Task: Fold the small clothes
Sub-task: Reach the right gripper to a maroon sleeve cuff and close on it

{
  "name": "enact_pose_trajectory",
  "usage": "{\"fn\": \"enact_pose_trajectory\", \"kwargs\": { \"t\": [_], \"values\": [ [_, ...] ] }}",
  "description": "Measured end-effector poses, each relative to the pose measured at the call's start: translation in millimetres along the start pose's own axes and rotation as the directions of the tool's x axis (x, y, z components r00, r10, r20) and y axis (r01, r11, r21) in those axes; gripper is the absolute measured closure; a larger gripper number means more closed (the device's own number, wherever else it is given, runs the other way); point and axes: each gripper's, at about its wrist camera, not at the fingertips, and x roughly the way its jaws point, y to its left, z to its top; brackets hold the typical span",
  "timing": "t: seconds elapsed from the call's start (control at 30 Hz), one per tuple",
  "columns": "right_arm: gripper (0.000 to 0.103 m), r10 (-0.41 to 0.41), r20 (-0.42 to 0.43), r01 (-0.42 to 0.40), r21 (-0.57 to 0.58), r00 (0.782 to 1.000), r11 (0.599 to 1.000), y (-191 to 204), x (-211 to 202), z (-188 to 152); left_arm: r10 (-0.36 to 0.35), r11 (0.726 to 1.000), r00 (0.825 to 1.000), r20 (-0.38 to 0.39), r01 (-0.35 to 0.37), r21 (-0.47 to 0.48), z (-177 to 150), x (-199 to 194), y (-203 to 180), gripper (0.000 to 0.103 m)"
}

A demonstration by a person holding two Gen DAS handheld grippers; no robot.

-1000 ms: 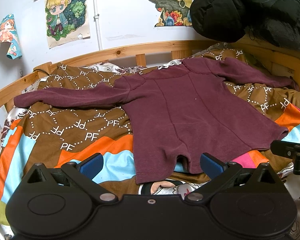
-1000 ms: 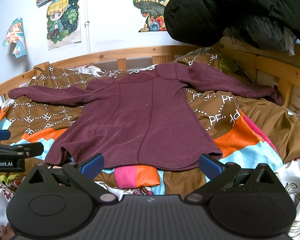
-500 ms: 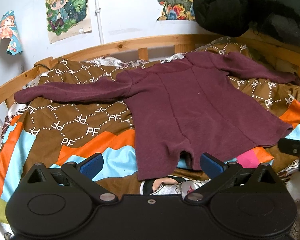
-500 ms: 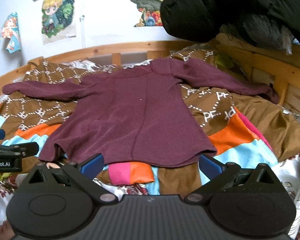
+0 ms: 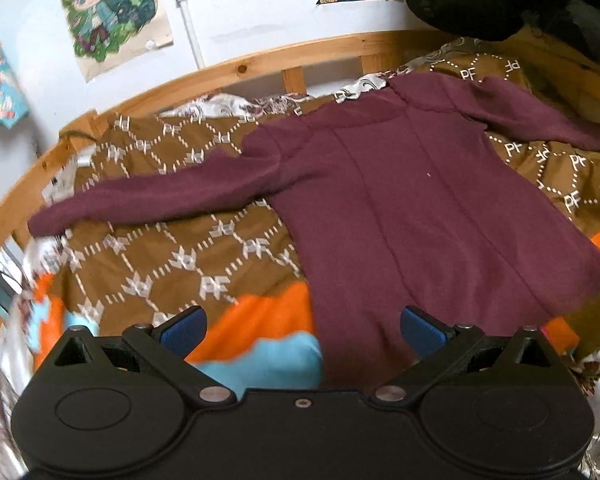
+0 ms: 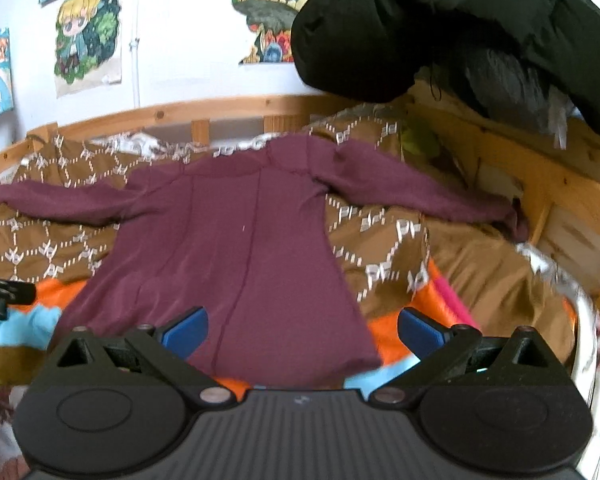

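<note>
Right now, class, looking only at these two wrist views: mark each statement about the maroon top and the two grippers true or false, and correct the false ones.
1. The maroon top lies spread flat with both sleeves stretched out. True.
2. The left gripper is shut on the hem. False: its fingers stand wide apart and hold nothing.
3. The right gripper is open. True.
4. The top lies on a plain white sheet. False: it lies on a brown patterned quilt.
5. A black jacket hangs above the bed. True.
</note>
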Motion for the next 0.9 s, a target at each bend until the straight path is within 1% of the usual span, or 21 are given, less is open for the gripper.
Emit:
{"fn": "enact_pose_trajectory", "kwargs": {
  "t": [0.07,0.13,0.2,0.27,0.37,0.43,0.5,0.57,0.63,0.67,0.73,0.8,0.83,0.87,0.9],
  "values": [
    [0.000,-0.004,0.018,0.005,-0.011,1.000,1.000,-8.6,6.7,15.8,0.027,0.999,1.000,0.000,-0.027,0.030,20.3,-2.6,3.6,0.000],
    [0.000,-0.015,0.040,0.016,-0.020,0.999,1.000,-16.0,14.3,29.0,0.039,0.999,0.999,0.001,-0.039,0.035,41.3,-1.4,4.2,0.000],
    [0.000,-0.027,0.059,0.028,-0.021,0.998,0.999,-23.7,23.9,39.9,0.035,0.999,0.999,-0.002,-0.035,0.012,59.2,6.1,2.8,0.000],
    [0.000,-0.035,0.076,0.036,-0.007,0.996,0.999,-33.1,35.5,48.1,0.008,1.000,1.000,-0.003,-0.008,-0.024,72.4,20.7,-1.5,0.000],
    [0.000,-0.063,0.095,0.059,0.039,0.994,0.997,-50.1,55.2,53.4,-0.036,0.998,0.999,0.004,0.037,-0.060,79.5,47.6,-9.2,0.000],
    [0.000,-0.080,0.106,0.069,0.105,0.991,0.992,-66.3,68.2,50.4,-0.046,0.996,0.999,0.027,0.048,-0.078,81.0,68.3,-13.3,0.000],
    [0.000,-0.125,0.116,0.104,0.172,0.985,0.980,-85.1,79.2,45.7,-0.051,0.994,0.997,0.056,0.056,-0.094,81.7,90.4,-17.1,0.000],
    [0.000,-0.196,0.128,0.163,0.230,0.972,0.959,-106.1,90.1,41.9,-0.061,0.992,0.996,0.064,0.068,-0.108,81.8,112.8,-19.9,0.000],
    [0.000,-0.260,0.112,0.214,0.313,0.959,0.925,-131.6,103.7,41.0,-0.073,0.991,0.995,0.064,0.080,-0.109,81.9,135.3,-22.6,0.000],
    [0.000,-0.275,0.103,0.223,0.354,0.956,0.908,-143.8,110.4,40.1,-0.079,0.991,0.995,0.059,0.085,-0.103,82.5,144.7,-23.3,0.000],
    [0.000,-0.293,0.068,0.232,0.453,0.954,0.861,-169.2,125.8,40.3,-0.094,0.991,0.994,0.048,0.098,-0.087,84.0,163.9,-25.7,0.000],
    [0.002,-0.286,0.033,0.225,0.535,0.958,0.814,-190.9,143.5,41.3,-0.103,0.991,0.994,0.047,0.107,-0.081,85.4,180.2,-28.9,0.000],
    [0.004,-0.280,0.027,0.215,0.573,0.960,0.791,-199.3,152.1,42.4,-0.111,0.990,0.993,0.047,0.114,-0.081,86.5,187.2,-29.8,0.000],
    [0.009,-0.278,0.027,0.207,0.603,0.960,0.770,-206.9,160.9,44.4,-0.119,0.989,0.992,0.048,0.123,-0.081,87.5,194.0,-31.3,0.000],
    [0.012,-0.284,0.029,0.206,0.617,0.958,0.759,-210.6,165.6,45.5,-0.125,0.988,0.991,0.052,0.129,-0.080,87.5,199.0,-31.6,0.000]
  ]
}}
